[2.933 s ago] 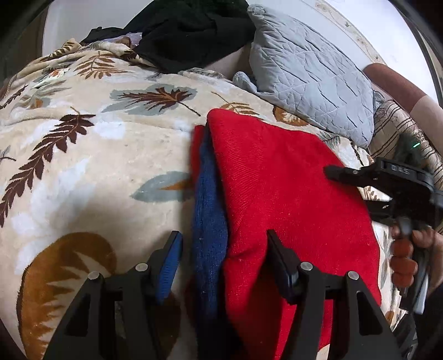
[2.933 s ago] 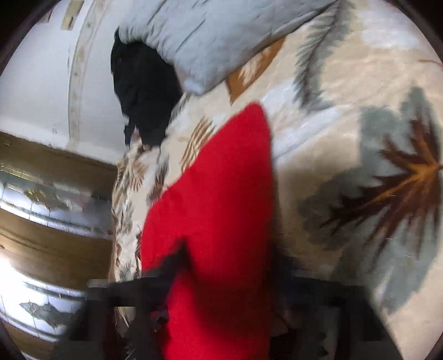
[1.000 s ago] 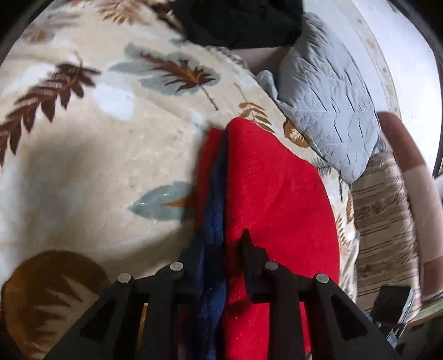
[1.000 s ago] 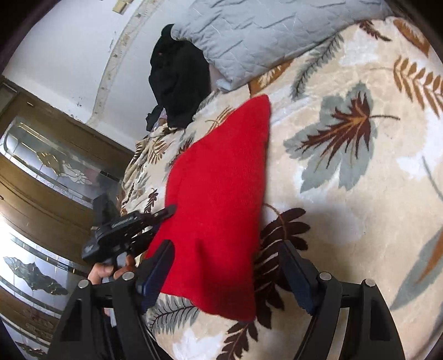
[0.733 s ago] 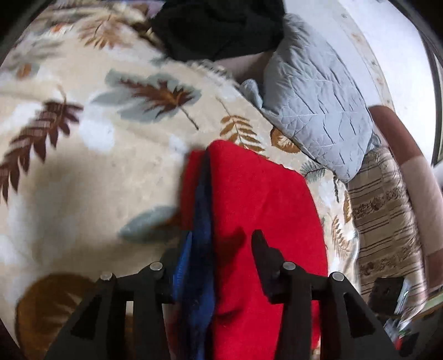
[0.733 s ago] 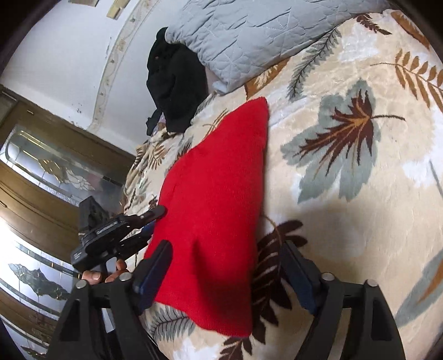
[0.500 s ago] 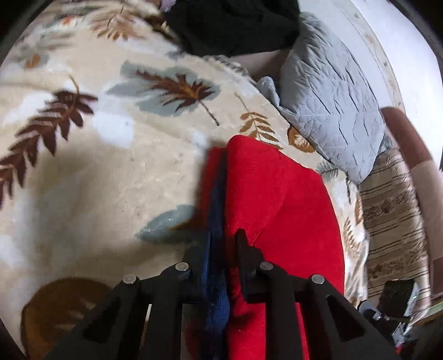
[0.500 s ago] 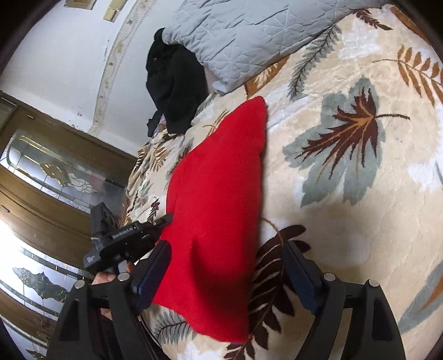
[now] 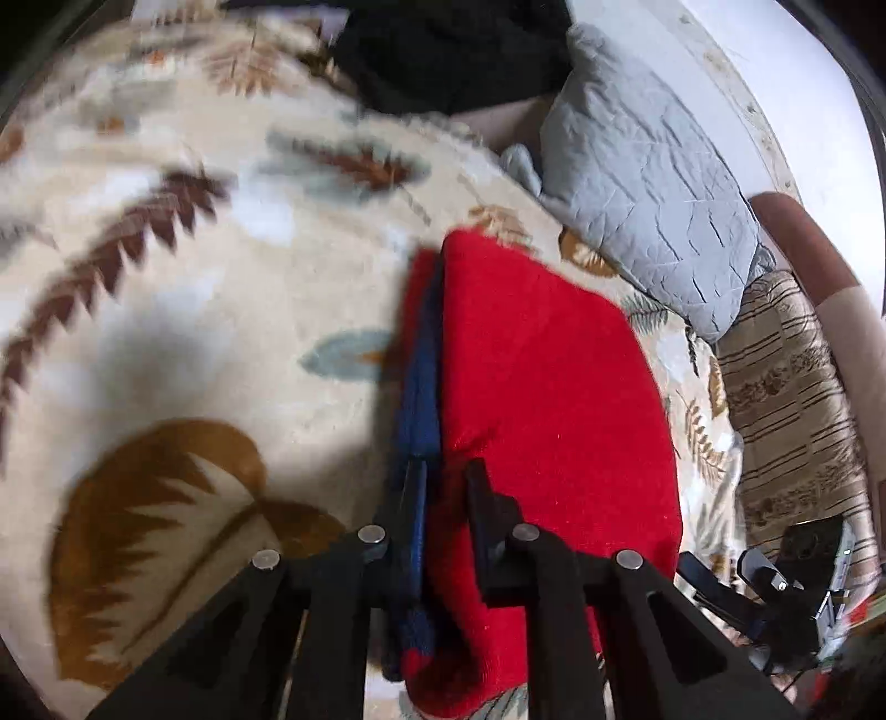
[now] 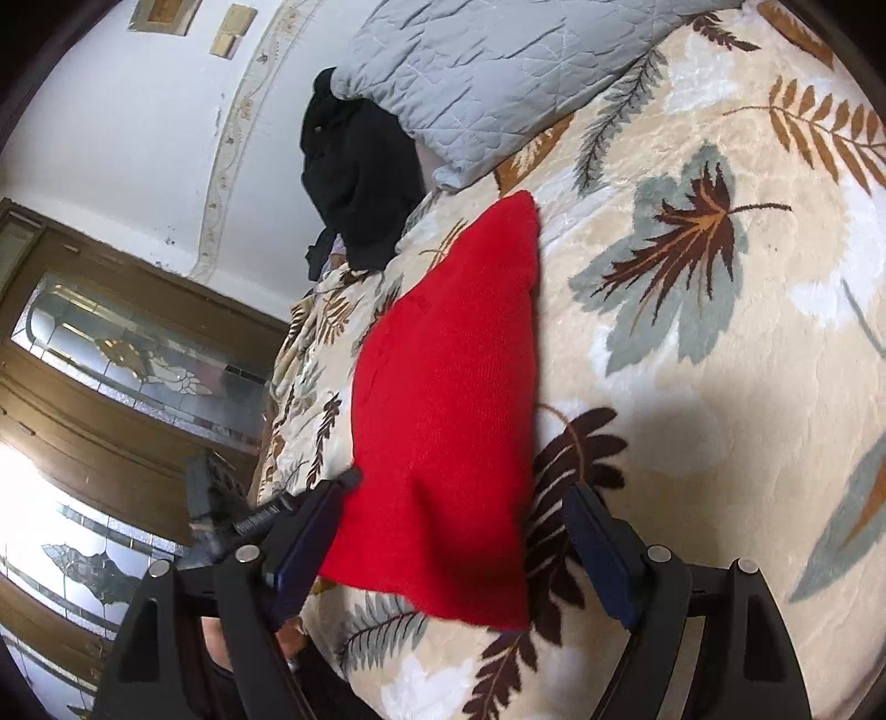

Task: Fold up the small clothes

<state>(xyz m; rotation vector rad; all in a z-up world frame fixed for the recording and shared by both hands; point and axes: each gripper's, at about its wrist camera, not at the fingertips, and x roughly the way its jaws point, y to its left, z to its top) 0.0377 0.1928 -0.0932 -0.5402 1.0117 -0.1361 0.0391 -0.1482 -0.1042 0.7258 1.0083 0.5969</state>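
On the blanket (image 9: 232, 332), red garment (image 9: 542, 376) lies folded.

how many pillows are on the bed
1. A grey quilted pillow lies at the head of the bed, just past the far end of the red garment and beside a pile of black clothing. Others may be hidden under that pile or out of view.

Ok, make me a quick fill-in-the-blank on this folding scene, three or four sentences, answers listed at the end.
1. The left gripper is pinched shut on the edge of the ____ garment.
2. The right gripper has its jaws ____.
3. A strip of ____ fabric shows along the garment's edge.
4. The quilted pillow on the leaf-print blanket is ____.

Missing words: red; open; blue; grey
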